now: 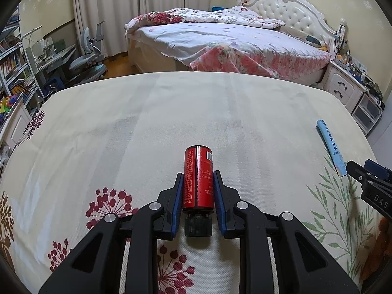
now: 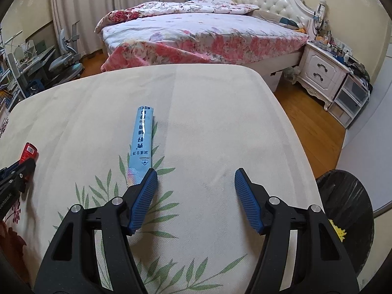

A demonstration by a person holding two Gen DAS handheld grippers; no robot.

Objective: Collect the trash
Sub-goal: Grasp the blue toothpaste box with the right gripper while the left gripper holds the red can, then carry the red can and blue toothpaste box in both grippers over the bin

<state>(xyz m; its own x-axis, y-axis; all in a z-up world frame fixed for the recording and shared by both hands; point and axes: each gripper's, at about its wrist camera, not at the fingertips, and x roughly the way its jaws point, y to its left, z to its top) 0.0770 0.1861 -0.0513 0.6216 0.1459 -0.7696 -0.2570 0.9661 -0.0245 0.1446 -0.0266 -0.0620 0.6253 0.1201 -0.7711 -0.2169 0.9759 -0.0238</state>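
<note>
Both grippers look the same: the left gripper (image 1: pixel 198 188) and right gripper (image 2: pixel 196 183) have chunky black plastic arms, ribbed blue pads, shiny silver pivot screws, and white lettering on the side.

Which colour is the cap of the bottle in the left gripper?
Black; the bottle body is red. Left wrist view shows it best.

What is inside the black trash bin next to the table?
In the black trash bin, lined with a black bag, only something yellow shows near its rim. The right tongs and the table cover the rest of the inside.
</note>
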